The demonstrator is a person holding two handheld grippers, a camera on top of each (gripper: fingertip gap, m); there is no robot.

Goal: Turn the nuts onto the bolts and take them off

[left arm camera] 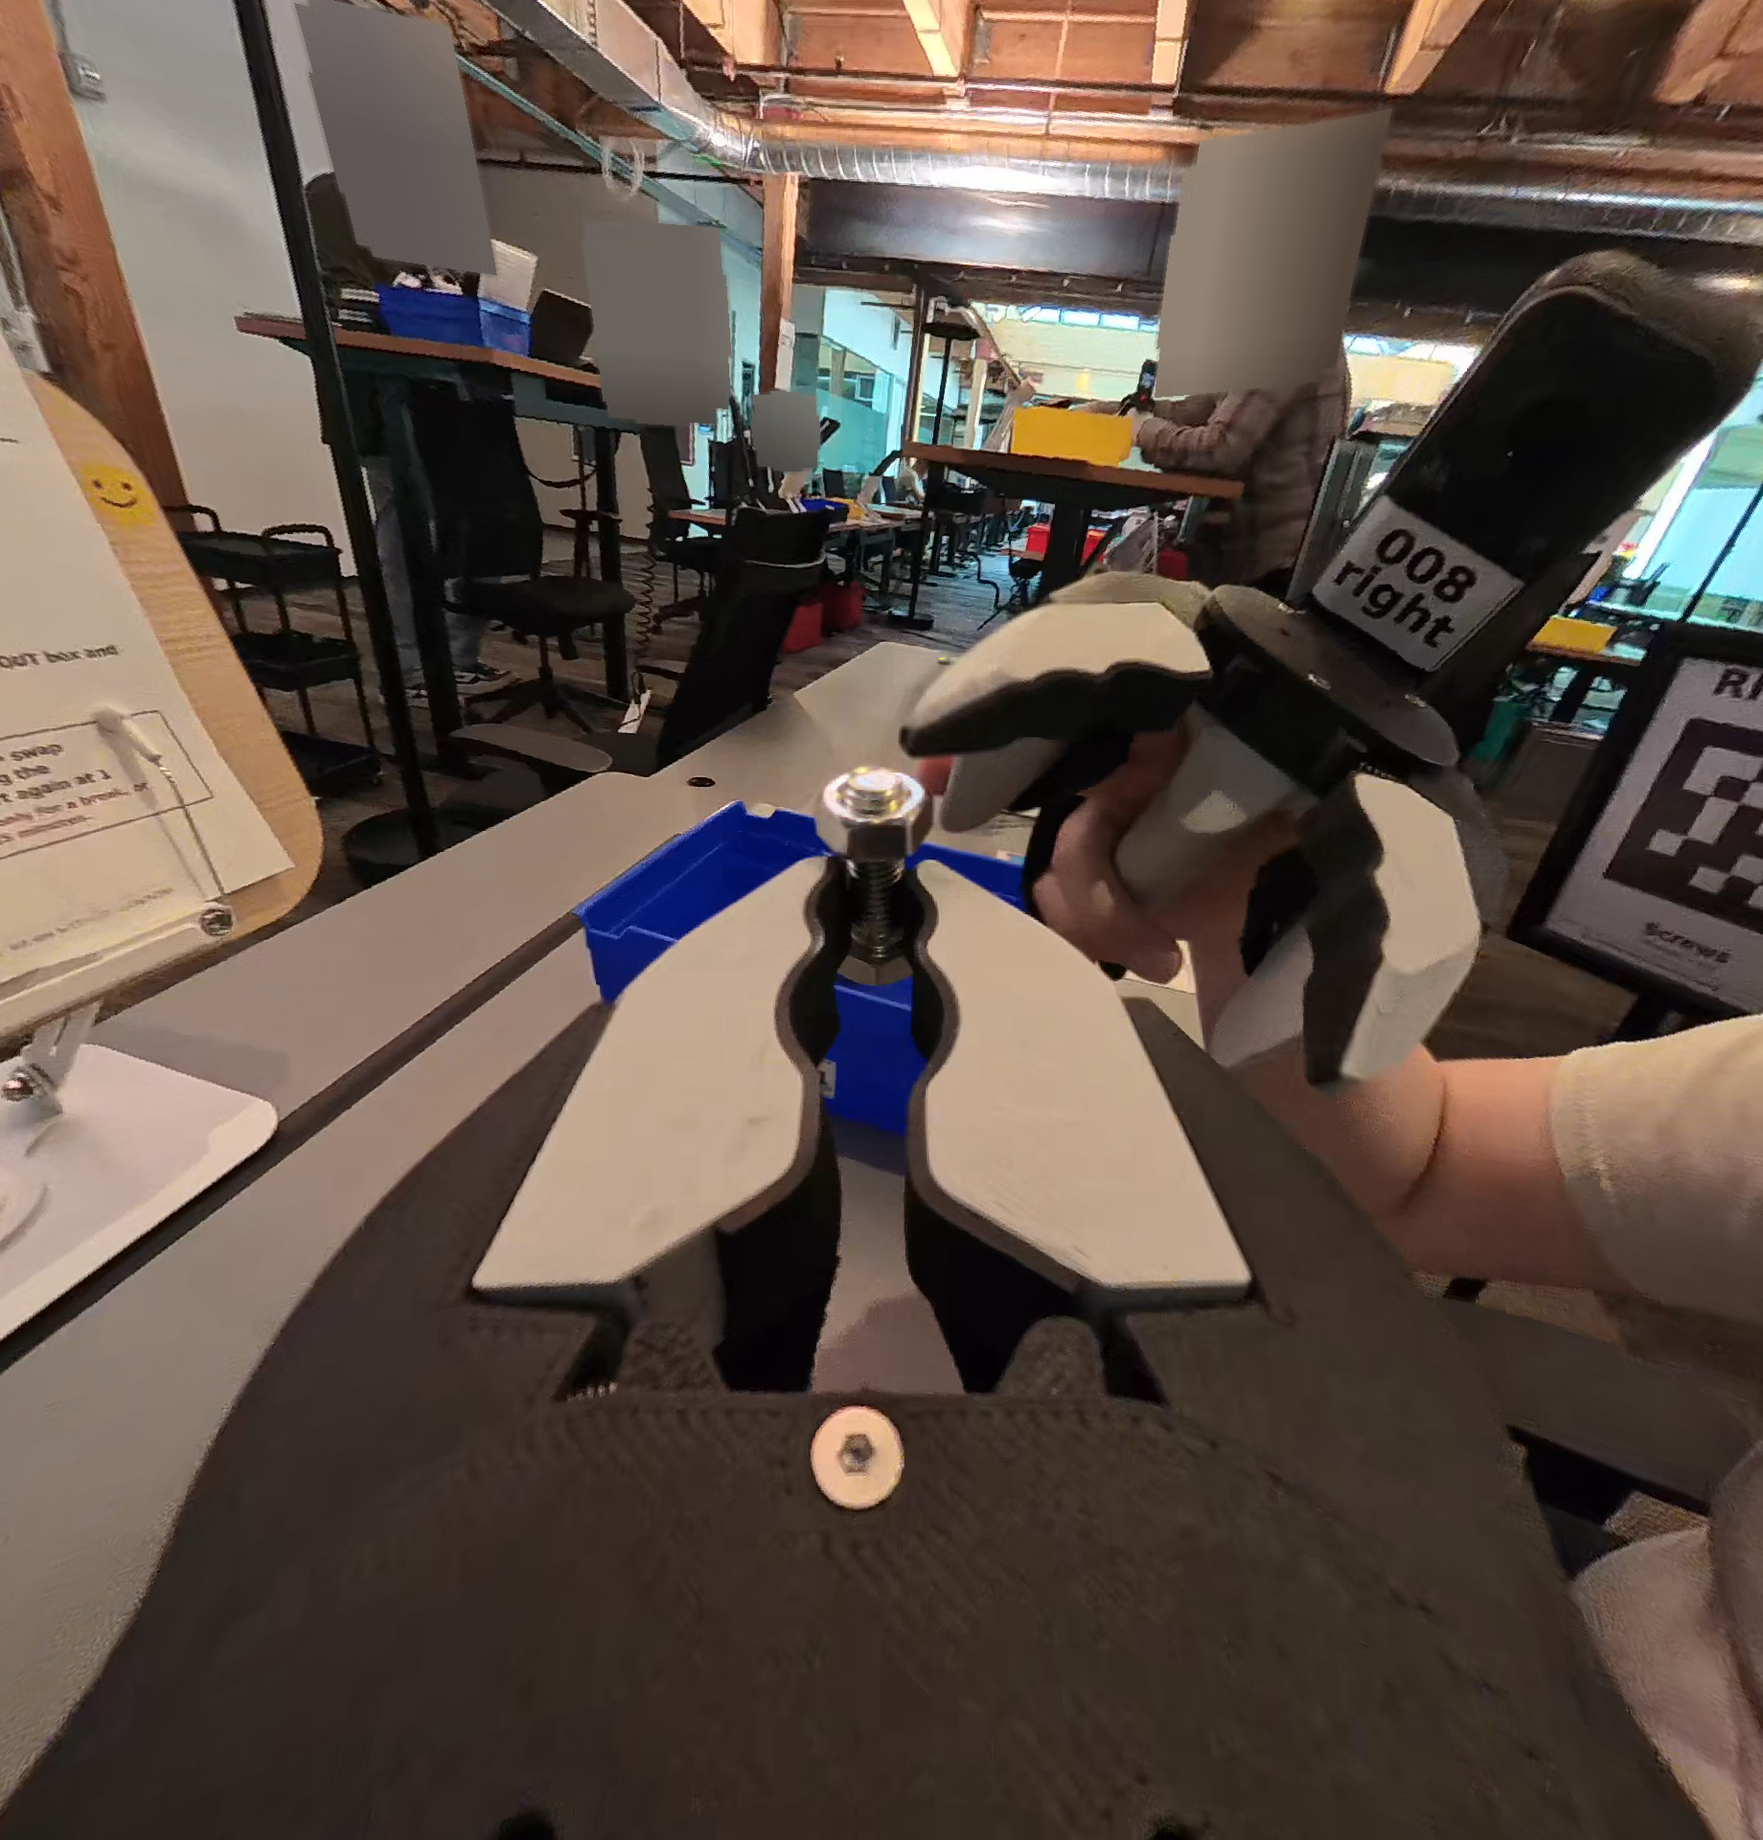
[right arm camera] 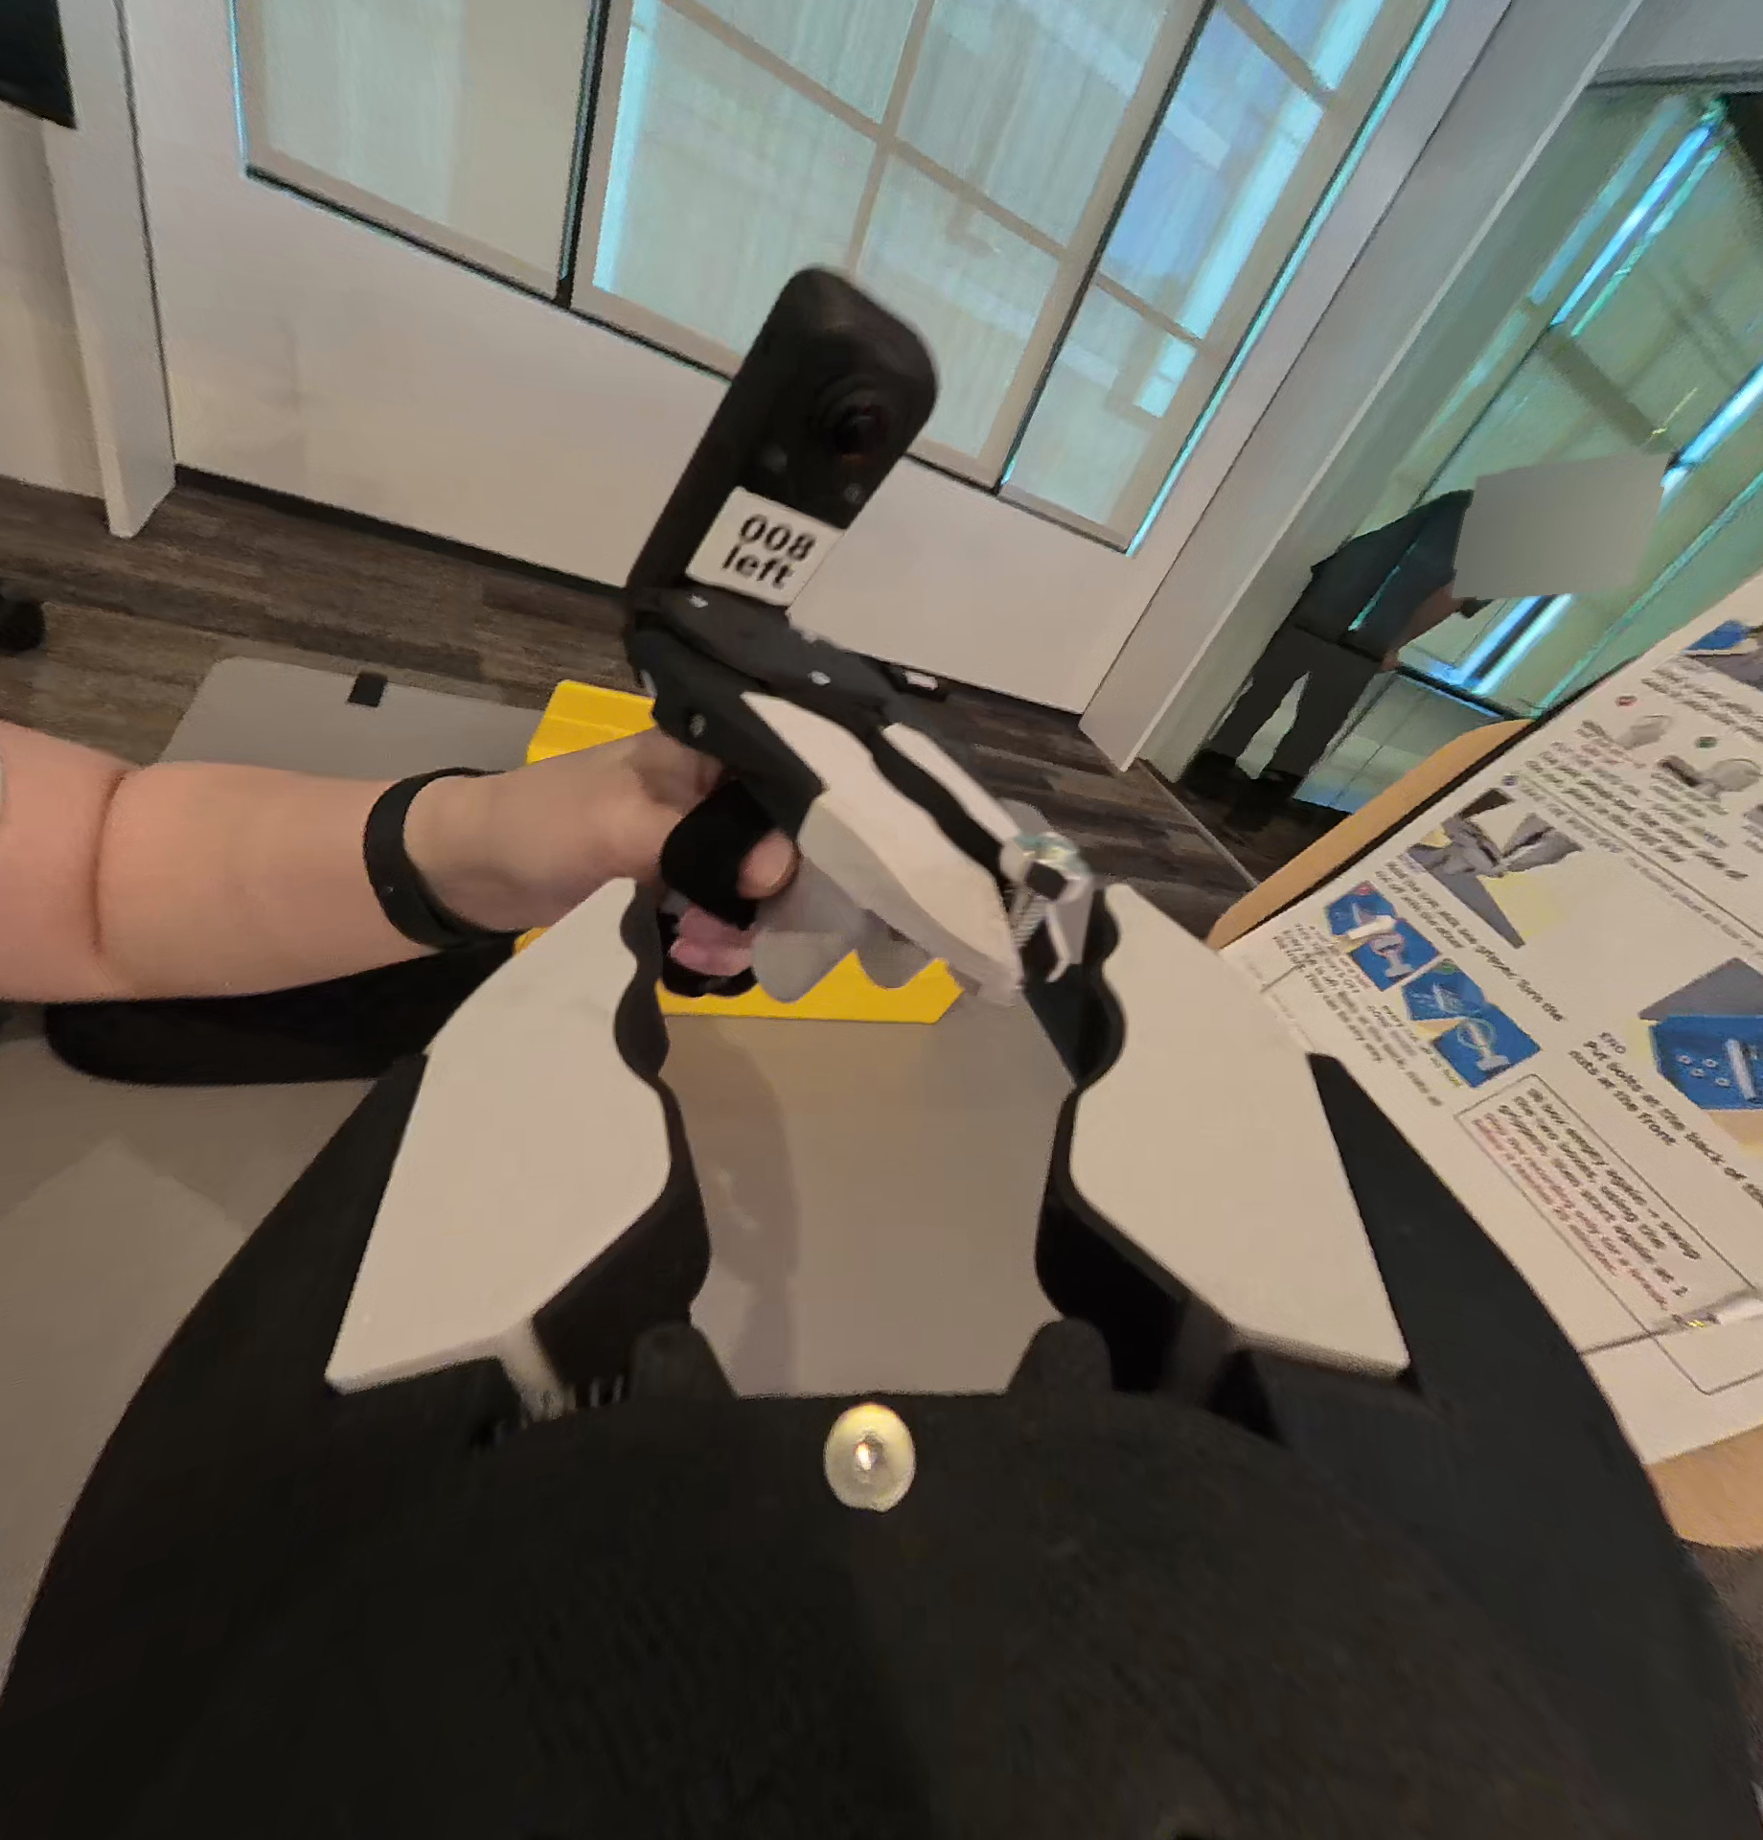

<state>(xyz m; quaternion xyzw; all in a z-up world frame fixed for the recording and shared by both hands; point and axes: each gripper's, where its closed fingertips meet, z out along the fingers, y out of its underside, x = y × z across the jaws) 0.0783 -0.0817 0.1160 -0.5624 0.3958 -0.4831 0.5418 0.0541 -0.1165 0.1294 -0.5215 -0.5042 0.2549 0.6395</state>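
My left gripper (left arm camera: 873, 881) is shut on the threaded shaft of a steel bolt (left arm camera: 873, 901) and holds it upright above the table. A hex nut (left arm camera: 875, 826) sits at the bolt's top end, above my fingertips. My right gripper (right arm camera: 868, 926) is open and empty. In the left wrist view it (left arm camera: 1126, 916) hovers just right of the nut, tilted, with one finger (left arm camera: 1047, 717) close beside it. In the right wrist view the left gripper (right arm camera: 1002, 946) holds the bolt and nut (right arm camera: 1045, 858) near my right fingertip (right arm camera: 1146, 956).
A blue bin (left arm camera: 698, 906) stands on the grey table (left arm camera: 410, 1016) behind the bolt. A yellow bin (right arm camera: 599, 727) lies beyond the left hand. An instruction board (left arm camera: 71, 697) stands at the left, also seen in the right wrist view (right arm camera: 1574, 996). A framed marker sign (left arm camera: 1704, 826) stands right.
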